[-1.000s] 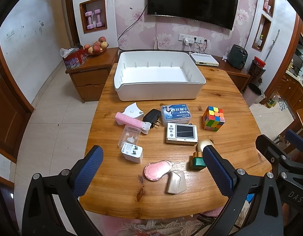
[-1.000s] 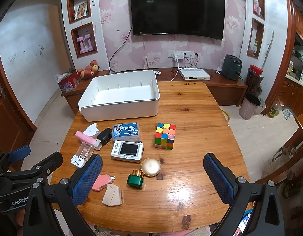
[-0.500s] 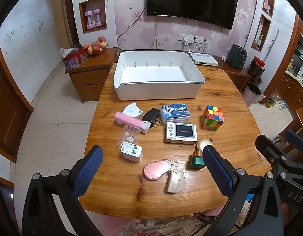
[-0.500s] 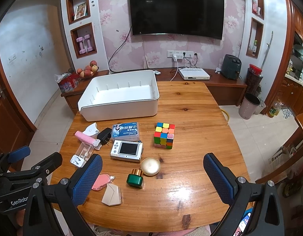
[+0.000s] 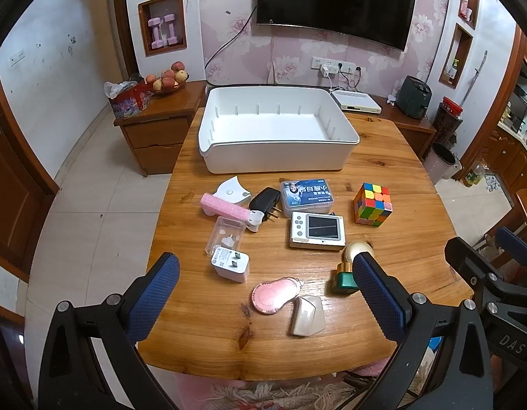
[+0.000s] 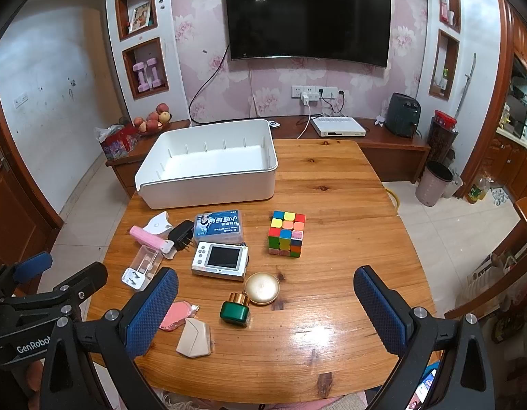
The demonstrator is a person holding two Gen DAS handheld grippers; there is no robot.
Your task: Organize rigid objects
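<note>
An empty white bin [image 5: 277, 126] [image 6: 208, 167] stands at the far side of the wooden table [image 5: 417, 239]. In front of it lie a colour cube [image 5: 372, 204] [image 6: 286, 234], a white handheld game console [image 5: 317, 231] [image 6: 219, 260], a blue-labelled clear box [image 5: 306, 196] [image 6: 219, 226], a black plug [image 5: 264, 201], a pink roller [image 5: 225, 209], a white charger [image 5: 230, 263], a green and gold bottle [image 6: 236, 309] and a pink pouch [image 5: 275, 294]. My left gripper [image 5: 263, 294] and right gripper [image 6: 263, 311] are both open and empty, above the near table edge.
A beige case [image 5: 307, 314] lies near the front edge. A clear phone case [image 5: 225, 235] and a white wedge-shaped piece [image 5: 232, 189] lie at the left. A wooden cabinet [image 5: 154, 126] with fruit stands beyond the table on the left. A bin [image 6: 434, 184] stands on the floor at the right.
Both grippers have drifted very slightly; the table objects have not moved.
</note>
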